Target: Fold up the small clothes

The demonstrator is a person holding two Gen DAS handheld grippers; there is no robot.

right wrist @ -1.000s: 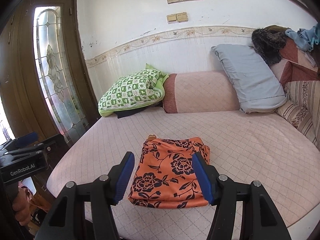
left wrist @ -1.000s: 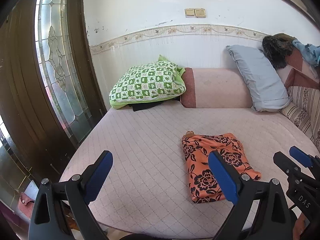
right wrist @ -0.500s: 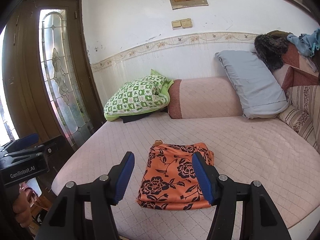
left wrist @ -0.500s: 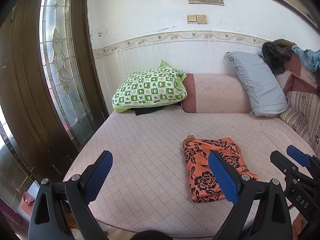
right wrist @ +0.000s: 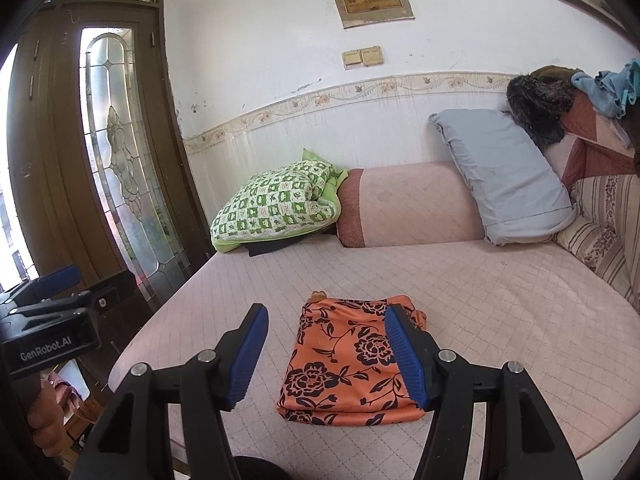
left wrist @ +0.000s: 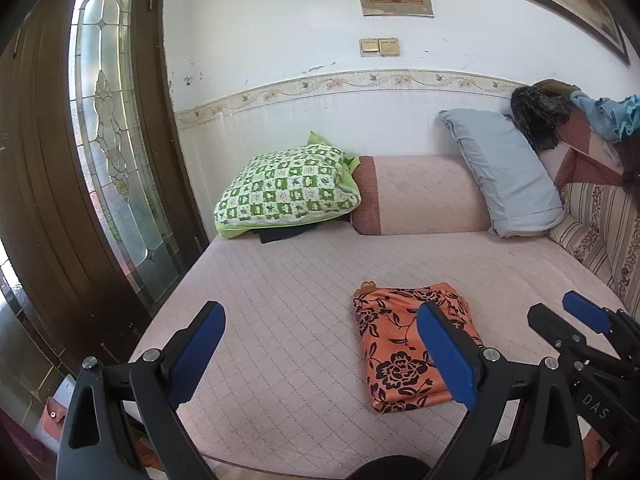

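Folded orange floral garment [right wrist: 352, 360]: lies flat as a compact rectangle on the pink quilted mattress [right wrist: 500, 300], toward its front edge. Left gripper [left wrist: 320, 352]: jaws wide apart, empty, held above the mattress left of the garment. Right gripper [right wrist: 326, 354]: jaws wide apart, empty, raised over the garment. Green checked pillow [left wrist: 288, 190]: far beyond the garment, against the wall.

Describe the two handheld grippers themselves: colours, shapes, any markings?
Both the left gripper and right gripper have matte black angular fingers with silver rivets and ribbed blue pads. White lettering reads "GenRobot.AI" on the left body, "DAS" on the right. No cables visible.
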